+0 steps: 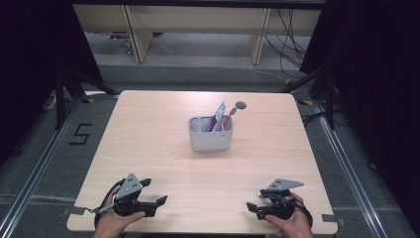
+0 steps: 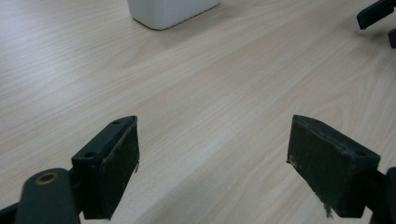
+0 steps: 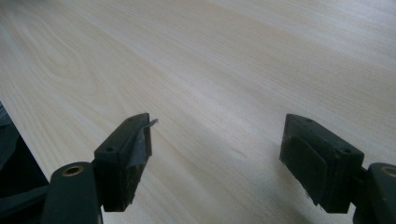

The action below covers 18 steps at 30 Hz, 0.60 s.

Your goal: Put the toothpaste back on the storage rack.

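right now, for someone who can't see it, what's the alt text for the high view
A person's two hands rest at the near edge of a light wooden table, each holding an open black gripper: the left gripper and the right gripper. Mid-table, apart from both, stands a white caddy holding a purple-and-white tube and a thin stick-like item.

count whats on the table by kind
white holder: 1
purple and white tube standing in it: 1
pink-handled item in it, kind unclear: 1
grippers, left and right, both open: 2
total: 5
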{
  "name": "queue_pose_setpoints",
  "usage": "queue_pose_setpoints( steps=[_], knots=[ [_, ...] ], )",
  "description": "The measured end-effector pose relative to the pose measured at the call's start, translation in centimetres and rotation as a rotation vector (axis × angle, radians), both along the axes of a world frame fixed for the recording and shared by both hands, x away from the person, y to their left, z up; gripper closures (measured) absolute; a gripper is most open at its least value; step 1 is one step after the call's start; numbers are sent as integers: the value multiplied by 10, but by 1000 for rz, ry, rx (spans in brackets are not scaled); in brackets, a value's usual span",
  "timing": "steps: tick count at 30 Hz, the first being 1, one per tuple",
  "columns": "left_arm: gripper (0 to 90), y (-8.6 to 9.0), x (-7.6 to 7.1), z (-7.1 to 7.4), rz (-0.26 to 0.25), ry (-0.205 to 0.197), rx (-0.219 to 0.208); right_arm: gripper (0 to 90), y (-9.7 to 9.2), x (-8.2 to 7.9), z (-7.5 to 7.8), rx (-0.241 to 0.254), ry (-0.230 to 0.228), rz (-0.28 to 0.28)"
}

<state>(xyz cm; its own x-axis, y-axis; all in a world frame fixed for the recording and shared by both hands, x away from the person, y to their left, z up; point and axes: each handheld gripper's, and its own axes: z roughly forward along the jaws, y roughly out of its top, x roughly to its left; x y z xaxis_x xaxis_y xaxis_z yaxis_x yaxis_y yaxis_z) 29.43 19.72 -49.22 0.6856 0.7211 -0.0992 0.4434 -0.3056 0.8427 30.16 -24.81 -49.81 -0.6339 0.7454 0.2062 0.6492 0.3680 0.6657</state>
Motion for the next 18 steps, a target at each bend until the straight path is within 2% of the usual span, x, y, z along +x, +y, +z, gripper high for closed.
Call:
queue_pose_setpoints(
  steps=[5,7,12,13,16,17,18],
  knots=[
    [164,-4,-6,-6,-8,12,10,256,-1,1,0,-8,-4,9],
    [164,-4,-8,-7,-19,15,29,256,-1,0,1,-8,-4,9],
    [164,-7,-13,-7,-39,11,42,256,-1,0,0,-4,-5,9],
    [164,-9,-15,-8,-29,9,27,256,-1,0,0,-3,-5,10],
    [164,-9,-18,-7,-48,12,53,256,0,0,0,-4,-5,9],
    [164,-7,-18,-6,-61,8,81,256,0,0,0,-4,-4,9],
    [165,-9,-20,-6,-48,-3,66,256,0,0,0,-4,-4,9]
  ],
)
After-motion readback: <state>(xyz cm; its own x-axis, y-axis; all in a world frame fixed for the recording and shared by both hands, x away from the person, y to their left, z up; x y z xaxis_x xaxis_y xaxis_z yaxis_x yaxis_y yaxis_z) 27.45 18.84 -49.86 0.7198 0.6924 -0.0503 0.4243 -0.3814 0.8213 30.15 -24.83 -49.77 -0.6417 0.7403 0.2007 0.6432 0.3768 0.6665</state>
